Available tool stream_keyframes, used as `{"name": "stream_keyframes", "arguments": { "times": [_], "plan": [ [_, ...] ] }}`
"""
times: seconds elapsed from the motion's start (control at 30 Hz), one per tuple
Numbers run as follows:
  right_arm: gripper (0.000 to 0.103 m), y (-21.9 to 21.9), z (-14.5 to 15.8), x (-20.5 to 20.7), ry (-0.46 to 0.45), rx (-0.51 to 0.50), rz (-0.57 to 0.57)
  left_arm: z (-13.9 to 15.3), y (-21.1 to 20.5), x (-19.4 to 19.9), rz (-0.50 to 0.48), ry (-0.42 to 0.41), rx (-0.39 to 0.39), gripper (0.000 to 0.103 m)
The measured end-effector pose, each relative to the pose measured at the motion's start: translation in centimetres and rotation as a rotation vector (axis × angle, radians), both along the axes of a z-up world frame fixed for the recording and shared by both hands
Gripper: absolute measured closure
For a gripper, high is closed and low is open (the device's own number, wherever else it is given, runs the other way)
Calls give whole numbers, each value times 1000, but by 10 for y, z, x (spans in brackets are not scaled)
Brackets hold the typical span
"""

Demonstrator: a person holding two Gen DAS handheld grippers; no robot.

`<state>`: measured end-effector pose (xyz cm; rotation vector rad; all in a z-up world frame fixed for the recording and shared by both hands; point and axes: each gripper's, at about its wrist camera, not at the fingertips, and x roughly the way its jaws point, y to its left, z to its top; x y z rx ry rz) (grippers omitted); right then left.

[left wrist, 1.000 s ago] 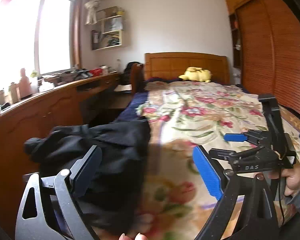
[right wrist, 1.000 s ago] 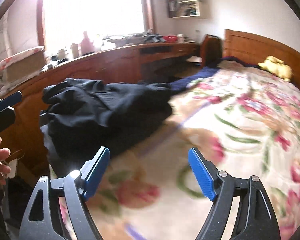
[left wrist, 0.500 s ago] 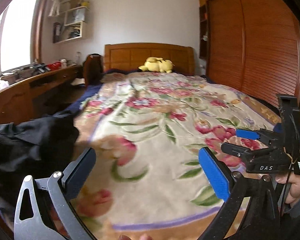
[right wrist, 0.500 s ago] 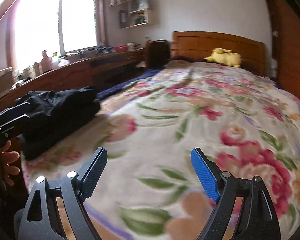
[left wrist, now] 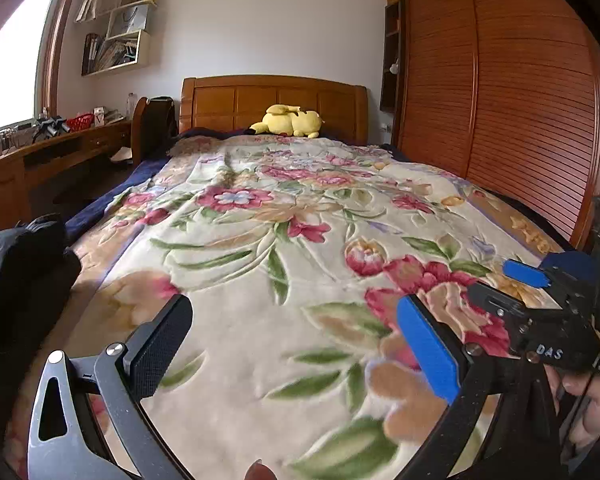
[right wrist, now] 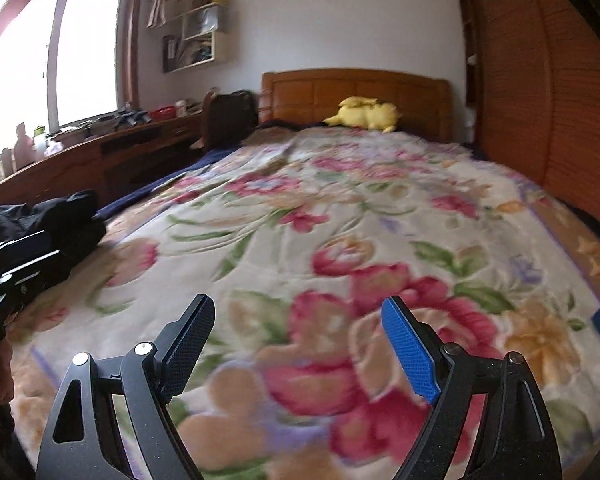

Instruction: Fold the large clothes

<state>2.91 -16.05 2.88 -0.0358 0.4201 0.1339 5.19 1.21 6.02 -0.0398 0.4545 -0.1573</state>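
Left wrist view: the left gripper (left wrist: 292, 340) is hovering over the near end of the bed, its jaws standing wide apart with only the floral blanket (left wrist: 284, 240) showing between them. The jaws have just been opening further. One finger is showing a black textured pad (left wrist: 160, 344), the other a blue pad (left wrist: 428, 348). The dark clothing (left wrist: 16, 264) is lying heaped at the near left edge of the bed, well apart from the gripper and untouched. The right gripper (left wrist: 528, 280) is appearing at the right edge of the view, held by a hand (left wrist: 592, 404); white lettering reading "DAS" (left wrist: 550, 351) is legible on its black body. A yellow plush toy (left wrist: 288, 122) is resting at the far end of the bed against the wooden headboard (left wrist: 274, 98). A louvred wooden wardrobe (left wrist: 500, 92) is standing along the right side.

Right wrist view: the right gripper (right wrist: 296, 340) is also pointing along the bed, jaws parted, nothing between them but the blanket (right wrist: 340, 216). The dark clothing (right wrist: 48, 216) is sitting at the near left edge of the bed, beside part of the left gripper (right wrist: 16, 256), which is entering from the left border. The plush toy (right wrist: 366, 114) is lying by the headboard (right wrist: 356, 90). A wooden desk (right wrist: 100, 156) is running under the window (right wrist: 52, 60); writing on the shelf items is too small to read.
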Motion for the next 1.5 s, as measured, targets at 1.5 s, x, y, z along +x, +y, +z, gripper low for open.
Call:
{"name": "stream_keyframes", "arguments": {
  "times": [1.5],
  "plan": [
    [16,-21,-32,8,-115,17,-109,-33,-26,13,87,-93,82,1]
  ]
}}
